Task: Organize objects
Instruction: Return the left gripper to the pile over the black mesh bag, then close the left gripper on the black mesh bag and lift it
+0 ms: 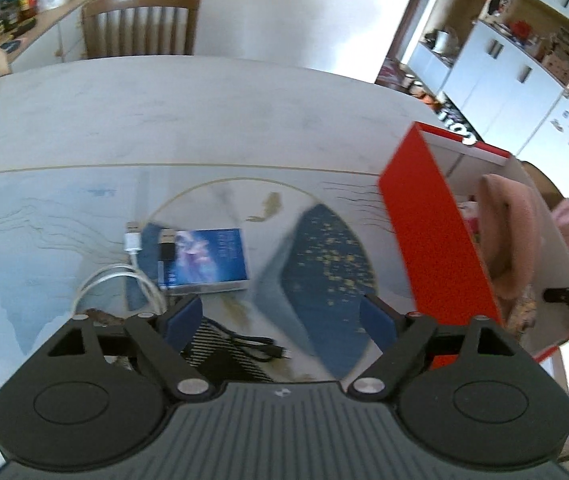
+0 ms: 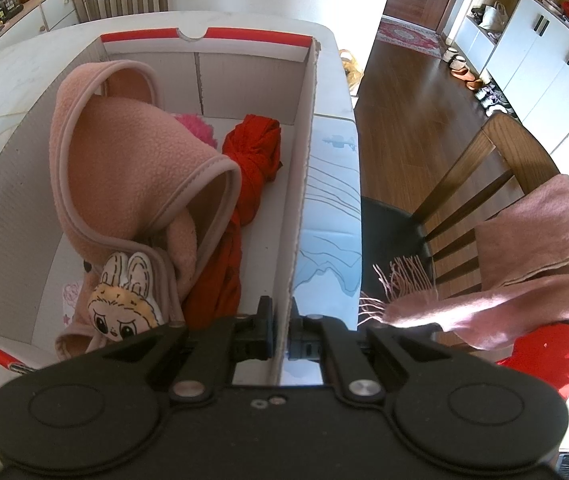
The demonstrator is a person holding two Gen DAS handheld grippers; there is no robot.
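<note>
My left gripper (image 1: 280,316) is open and empty above the table mat. Just ahead of it lie a small blue box (image 1: 204,260), a white USB cable (image 1: 124,276), a black cable (image 1: 252,350) and a dark striped item (image 1: 224,356). The red and white cardboard box (image 1: 424,220) stands to its right. My right gripper (image 2: 280,334) is shut on the right wall of that box (image 2: 304,168). Inside the box lie a pink fleece garment (image 2: 124,168), a red cloth (image 2: 252,156) and a plush doll (image 2: 120,304).
A wooden chair (image 1: 140,20) stands at the table's far side. Another chair (image 2: 484,184) to the right holds a pink fringed scarf (image 2: 524,272) and a red cushion (image 2: 552,356). White cabinets (image 2: 544,48) line the far right wall. A cluttered sideboard (image 1: 16,12) stands far left.
</note>
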